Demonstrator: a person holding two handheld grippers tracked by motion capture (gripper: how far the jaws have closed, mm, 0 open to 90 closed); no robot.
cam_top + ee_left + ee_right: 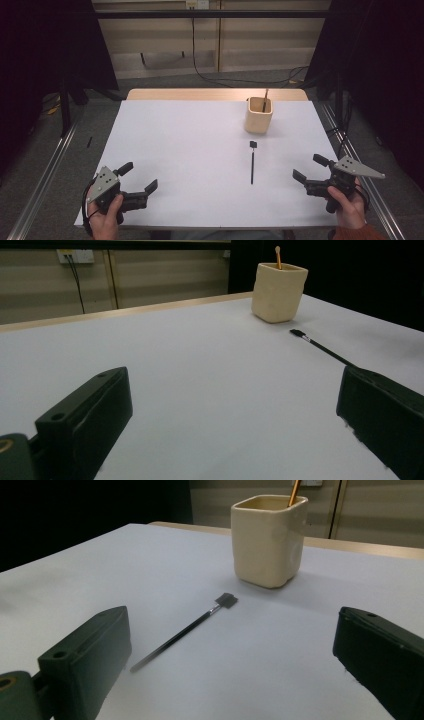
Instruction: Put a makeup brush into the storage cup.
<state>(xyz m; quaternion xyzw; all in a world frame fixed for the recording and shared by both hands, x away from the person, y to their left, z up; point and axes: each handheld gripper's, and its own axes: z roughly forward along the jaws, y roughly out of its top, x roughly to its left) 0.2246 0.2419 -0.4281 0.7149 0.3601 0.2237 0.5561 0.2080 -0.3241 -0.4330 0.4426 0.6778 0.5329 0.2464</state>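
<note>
On the tabletop [175, 150] a thin brush [252, 165] lies flat near the cup [258, 116]; both my claws, left [136, 179] and right [306, 168], are released, so a shallow pinch may slip

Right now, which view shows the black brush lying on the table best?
The right gripper view: the brush lies close and whole, its flat head toward the cup. The high view shows all of it, but small and thin. In the left gripper view its near end is hidden behind a finger.
</note>
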